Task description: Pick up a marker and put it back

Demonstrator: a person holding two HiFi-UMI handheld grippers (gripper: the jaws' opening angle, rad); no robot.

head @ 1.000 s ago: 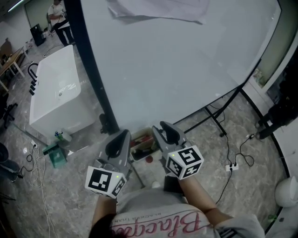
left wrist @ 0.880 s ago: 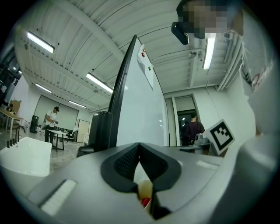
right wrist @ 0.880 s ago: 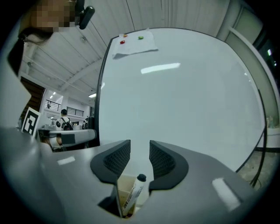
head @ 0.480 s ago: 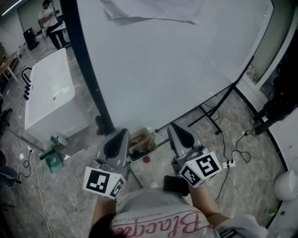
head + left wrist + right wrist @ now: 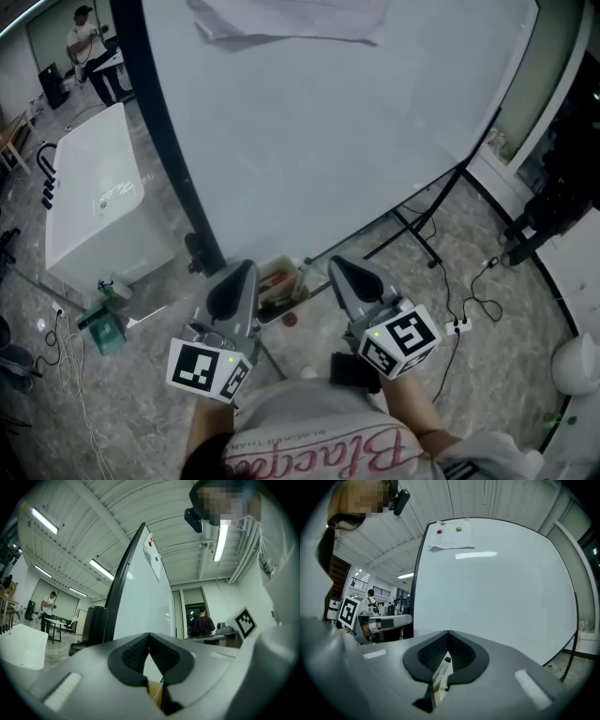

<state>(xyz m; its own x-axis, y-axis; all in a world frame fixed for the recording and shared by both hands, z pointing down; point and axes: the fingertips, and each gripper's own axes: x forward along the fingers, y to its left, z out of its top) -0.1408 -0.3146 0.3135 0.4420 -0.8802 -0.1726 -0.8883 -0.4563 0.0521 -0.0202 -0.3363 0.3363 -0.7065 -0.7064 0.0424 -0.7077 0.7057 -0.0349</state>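
Note:
A small box [image 5: 279, 287] with markers hangs at the bottom edge of the big whiteboard [image 5: 319, 131]. My right gripper [image 5: 344, 273] sits just right of it. Its jaws are closed, and in the right gripper view a white marker [image 5: 442, 671] with a dark cap and a printed label is pinched between the pads behind the right gripper's tips [image 5: 448, 634]. My left gripper [image 5: 235, 280] is just left of the box. In the left gripper view the left gripper's tips [image 5: 149, 637] touch, with nothing held; a beige surface shows through the gap behind them.
The whiteboard's dark frame and stand legs [image 5: 427, 234] run down to the marble floor. A white bathtub [image 5: 94, 206] stands at the left, with a green object [image 5: 98, 328] near it. Cables and a power strip [image 5: 459, 326] lie at the right. A person [image 5: 84, 37] stands far back.
My right gripper pulled back from over the box, toward the right and toward me, and its jaws closed. The left gripper barely moved.

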